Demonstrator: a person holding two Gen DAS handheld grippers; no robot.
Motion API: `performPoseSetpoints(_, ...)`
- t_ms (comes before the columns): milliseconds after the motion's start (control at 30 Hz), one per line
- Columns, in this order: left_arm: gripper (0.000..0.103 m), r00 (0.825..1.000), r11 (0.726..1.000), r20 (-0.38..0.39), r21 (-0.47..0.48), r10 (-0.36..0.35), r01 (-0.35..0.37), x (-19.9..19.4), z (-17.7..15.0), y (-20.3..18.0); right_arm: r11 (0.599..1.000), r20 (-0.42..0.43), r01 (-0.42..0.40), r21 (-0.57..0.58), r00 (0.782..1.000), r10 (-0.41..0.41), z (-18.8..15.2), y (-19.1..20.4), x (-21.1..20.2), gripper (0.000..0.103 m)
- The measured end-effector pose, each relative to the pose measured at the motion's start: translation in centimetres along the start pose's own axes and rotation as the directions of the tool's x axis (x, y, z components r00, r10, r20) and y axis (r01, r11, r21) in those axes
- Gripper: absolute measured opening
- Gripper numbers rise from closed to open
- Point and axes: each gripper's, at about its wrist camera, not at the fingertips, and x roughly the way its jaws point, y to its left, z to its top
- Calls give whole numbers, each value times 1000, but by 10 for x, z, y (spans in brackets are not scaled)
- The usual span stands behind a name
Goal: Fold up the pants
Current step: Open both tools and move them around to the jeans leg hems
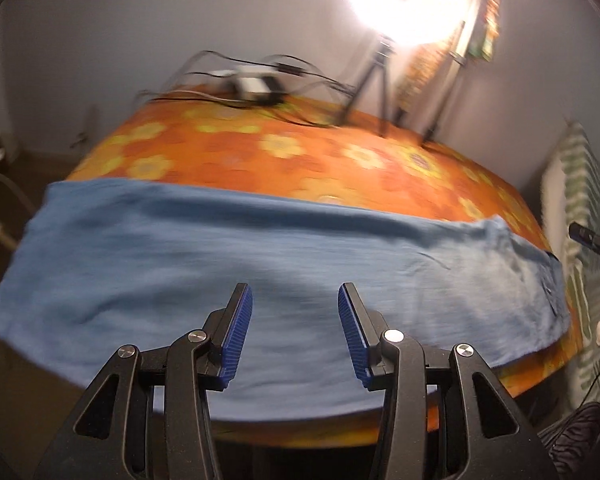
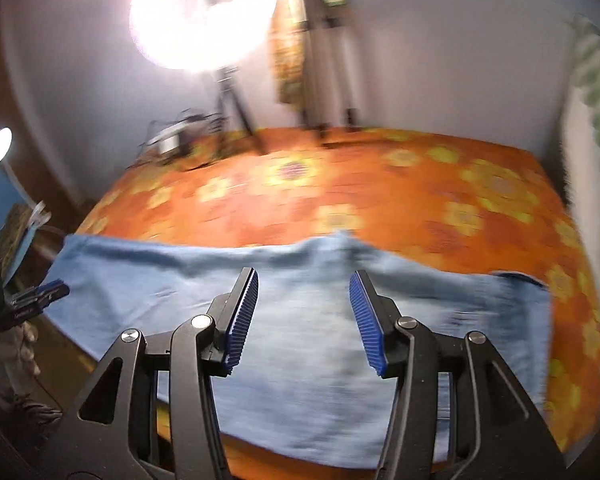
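Your left gripper [image 1: 295,300] hangs above the pants [image 1: 220,248] with its blue pads [image 1: 240,328] spread apart and nothing between them. Your right gripper [image 2: 304,292] also hangs above the pants [image 2: 300,320], jaws apart and empty. The blue pants lie flat in a long band across the near edge of the orange flowered bedspread [image 1: 340,164], clear of both sets of pads. The far part of the bedspread [image 2: 380,192] carries a tripod [image 1: 374,80].
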Motion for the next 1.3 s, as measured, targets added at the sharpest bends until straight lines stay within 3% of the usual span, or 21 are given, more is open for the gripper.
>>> performPoseSetpoints(167,49,998,993,45,-115,40,-35,-19,-3,57,993,-30,-92,-78,995,90,6,70,22,50)
performPoseSetpoints(300,50,996,965,66,-259,59,-40,-26,-14,112,978,-44,-159,-134,987,154,10,120,35,50)
performPoseSetpoints(500,50,993,885,32,-457,117,-90,-27,-39,195,945,-91,-253,-205,967,239,10,193,59,50)
performPoseSetpoints(800,50,983,786,-3,-601,183,-148,-34,-60,269,856,-193,-395,-334,917,348,5,318,101,50)
performPoseSetpoints(933,50,985,754,-3,-643,170,-132,-35,-69,287,800,-248,-465,-379,884,396,-10,369,112,50)
performPoseSetpoints(1033,50,988,749,-15,-651,153,-126,-33,-71,295,766,-283,-501,-402,864,417,-24,394,117,50)
performPoseSetpoints(1100,58,991,743,-30,-659,130,-118,-29,-71,298,750,-308,-520,-409,852,423,-34,408,123,50)
performPoseSetpoints(1233,60,996,712,-32,-697,84,-82,-27,-78,306,745,-340,-547,-382,832,438,-44,417,132,50)
performPoseSetpoints(1300,60,999,675,-20,-736,50,-48,-25,-85,314,747,-355,-560,-358,822,446,-48,417,136,50)
